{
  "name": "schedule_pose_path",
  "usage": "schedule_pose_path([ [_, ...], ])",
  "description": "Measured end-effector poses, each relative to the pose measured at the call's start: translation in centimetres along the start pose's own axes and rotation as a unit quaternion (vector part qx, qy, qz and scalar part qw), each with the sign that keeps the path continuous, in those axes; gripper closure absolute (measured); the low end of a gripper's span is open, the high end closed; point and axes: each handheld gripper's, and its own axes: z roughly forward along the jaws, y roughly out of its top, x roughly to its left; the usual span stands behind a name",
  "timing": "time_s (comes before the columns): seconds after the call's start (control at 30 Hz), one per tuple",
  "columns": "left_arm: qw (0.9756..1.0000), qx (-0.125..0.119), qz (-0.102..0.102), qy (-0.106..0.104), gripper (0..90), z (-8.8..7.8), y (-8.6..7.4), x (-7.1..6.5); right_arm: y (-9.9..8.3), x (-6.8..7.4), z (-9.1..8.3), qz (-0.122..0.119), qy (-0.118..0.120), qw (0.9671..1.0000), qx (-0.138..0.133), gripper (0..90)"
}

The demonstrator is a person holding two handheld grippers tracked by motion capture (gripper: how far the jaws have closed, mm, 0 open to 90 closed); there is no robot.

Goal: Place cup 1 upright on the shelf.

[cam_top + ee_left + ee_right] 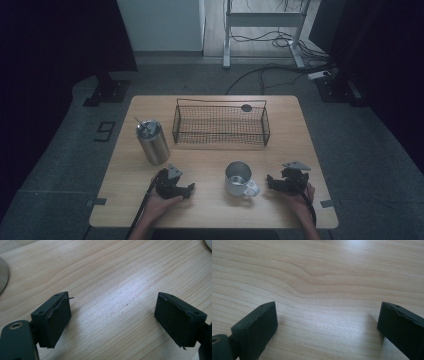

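Upright, the shiny metal mug (pixel 239 178) stands handled between two wide-open, empty claws.

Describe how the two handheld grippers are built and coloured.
Both grippers, left gripper and right gripper, are black, each topped by a grey three-cornered plate. A dark cable trails from the left one. Each has two blocky black jaws with flat pads.

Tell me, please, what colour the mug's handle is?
White; the mug's handle shows best in the high view.
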Motion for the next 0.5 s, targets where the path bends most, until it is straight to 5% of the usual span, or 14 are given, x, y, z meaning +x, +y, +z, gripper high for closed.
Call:
schedule_pose_path([
  [0.5, 1.0000, 0.001, 0.000, 0.000, 13.2, 0.04, 0.03, 0.02, -0.06, -0.42, -0.07, 0.008, -0.009, 0.9999, -0.003, 4.4],
])
